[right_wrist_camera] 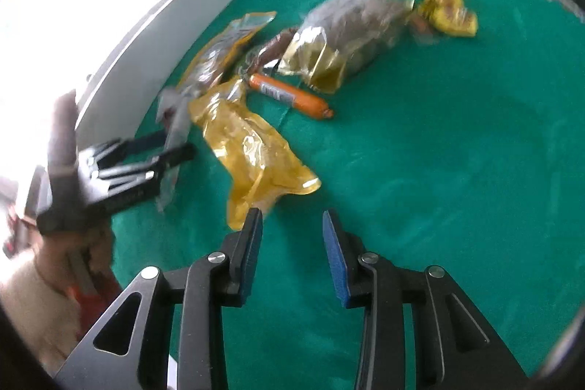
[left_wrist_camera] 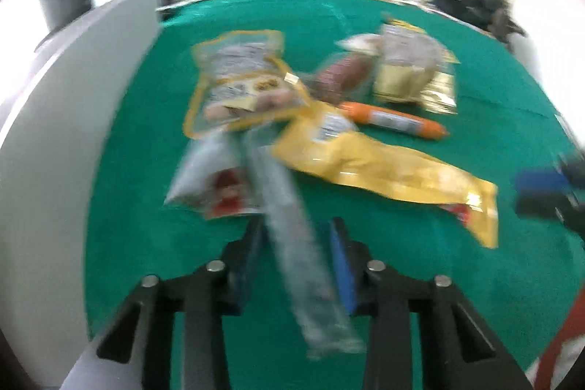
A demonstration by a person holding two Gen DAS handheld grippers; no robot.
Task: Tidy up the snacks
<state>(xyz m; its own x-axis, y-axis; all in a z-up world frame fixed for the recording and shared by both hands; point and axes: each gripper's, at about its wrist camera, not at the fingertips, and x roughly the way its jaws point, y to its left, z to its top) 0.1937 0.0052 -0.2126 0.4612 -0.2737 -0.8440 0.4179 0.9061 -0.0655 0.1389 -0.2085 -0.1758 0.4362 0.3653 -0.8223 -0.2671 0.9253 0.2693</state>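
1. Along the far left edge, a white panel (left_wrist_camera: 73,134) borders the green tabletop (left_wrist_camera: 120,207).
2. My left gripper (left_wrist_camera: 298,222) has its jaws pinching a long clear packet (left_wrist_camera: 292,243), which runs between the pads and back toward the camera. The picture is blurred, but the right wrist view shows the packet hanging from this grip.
3. Just beyond it, a clear pouch with red print (left_wrist_camera: 219,185) lies on the cloth. A yellow-edged pouch (left_wrist_camera: 234,79) lies behind it, overlapping its far end.
4. Right of those, a long yellow bag (left_wrist_camera: 384,170) stretches across the middle of the tabletop.
5. Behind the bag lie a brown wrapped roll (left_wrist_camera: 340,75), an orange sausage stick (left_wrist_camera: 395,119) and a gold pouch (left_wrist_camera: 413,68), close together.
6. Farther right and toward the back, a small yellow packet (right_wrist_camera: 446,10) touches the gold pouch's far end.
7. My right gripper (right_wrist_camera: 291,212) hangs over bare green cloth, jaws spread, with nothing between them. The yellow bag's near corner lies just beside its left finger.
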